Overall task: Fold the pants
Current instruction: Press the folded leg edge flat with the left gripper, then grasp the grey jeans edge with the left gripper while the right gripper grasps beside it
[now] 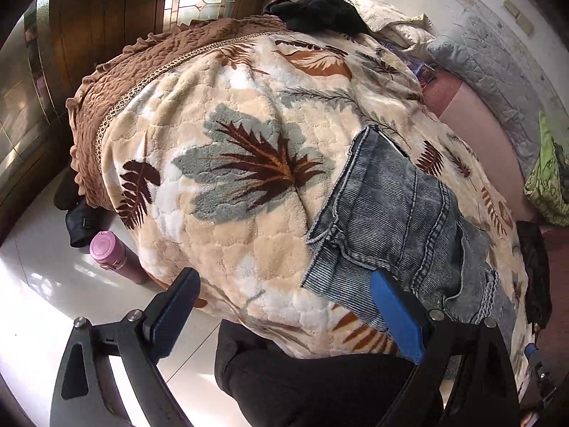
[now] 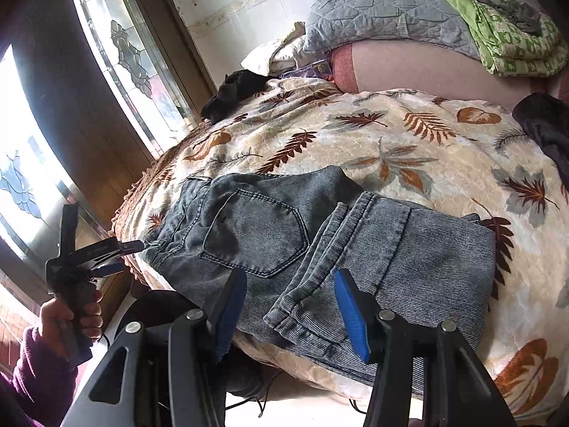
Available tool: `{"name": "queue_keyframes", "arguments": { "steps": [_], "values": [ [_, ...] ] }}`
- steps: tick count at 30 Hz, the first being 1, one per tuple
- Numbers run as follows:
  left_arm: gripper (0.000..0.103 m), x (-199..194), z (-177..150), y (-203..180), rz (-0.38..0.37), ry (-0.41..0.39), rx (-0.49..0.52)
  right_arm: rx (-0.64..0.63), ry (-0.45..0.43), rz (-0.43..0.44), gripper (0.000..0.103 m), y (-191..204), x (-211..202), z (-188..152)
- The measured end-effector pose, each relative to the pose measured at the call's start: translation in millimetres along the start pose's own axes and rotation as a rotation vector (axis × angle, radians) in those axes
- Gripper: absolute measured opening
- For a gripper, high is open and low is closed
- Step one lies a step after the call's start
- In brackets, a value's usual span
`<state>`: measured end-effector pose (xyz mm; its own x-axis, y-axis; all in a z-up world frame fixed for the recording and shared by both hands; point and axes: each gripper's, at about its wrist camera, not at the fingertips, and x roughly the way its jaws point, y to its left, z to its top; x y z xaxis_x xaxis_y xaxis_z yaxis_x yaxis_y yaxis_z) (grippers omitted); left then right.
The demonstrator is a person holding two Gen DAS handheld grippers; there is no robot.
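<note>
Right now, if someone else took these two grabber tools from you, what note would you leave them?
Left gripper: jaws open, empty, off the bed's near edge.
Right gripper: jaws open, empty, over the jeans.
The jeans lie folded into a short stack on the leaf-print blanket near the edge, back pocket up.
Done: the folding looks largely finished.
Left: possibly one last fold or smoothing.

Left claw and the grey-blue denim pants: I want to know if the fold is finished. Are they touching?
Apart. The right wrist view shows the left claw off the bed's edge, floor showing between it and the grey-blue denim pants.
</note>
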<state>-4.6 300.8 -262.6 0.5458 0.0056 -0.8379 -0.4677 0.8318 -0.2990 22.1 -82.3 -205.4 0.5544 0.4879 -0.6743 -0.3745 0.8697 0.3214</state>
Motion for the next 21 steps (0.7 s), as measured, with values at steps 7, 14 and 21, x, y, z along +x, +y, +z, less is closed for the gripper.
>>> {"name": "queue_keyframes", "arguments": {
  "steps": [7, 14, 21],
  "values": [
    [0.096, 41.6, 10.7, -18.9, -0.074, 0.063, -0.012, 0.005, 0.009, -0.001, 0.055, -2.6, 2.7, -3.7],
    [0.088, 60.4, 21.0, -34.0, -0.107, 0.08, -0.008, 0.032, 0.002, -0.021, 0.055, -12.9, 0.0, -4.8],
    [0.025, 55.2, 33.8, -46.3, -0.144, 0.038, 0.057, 0.065, -0.01, -0.03, 0.055, -24.1, -4.0, -6.5]
  ]
}}
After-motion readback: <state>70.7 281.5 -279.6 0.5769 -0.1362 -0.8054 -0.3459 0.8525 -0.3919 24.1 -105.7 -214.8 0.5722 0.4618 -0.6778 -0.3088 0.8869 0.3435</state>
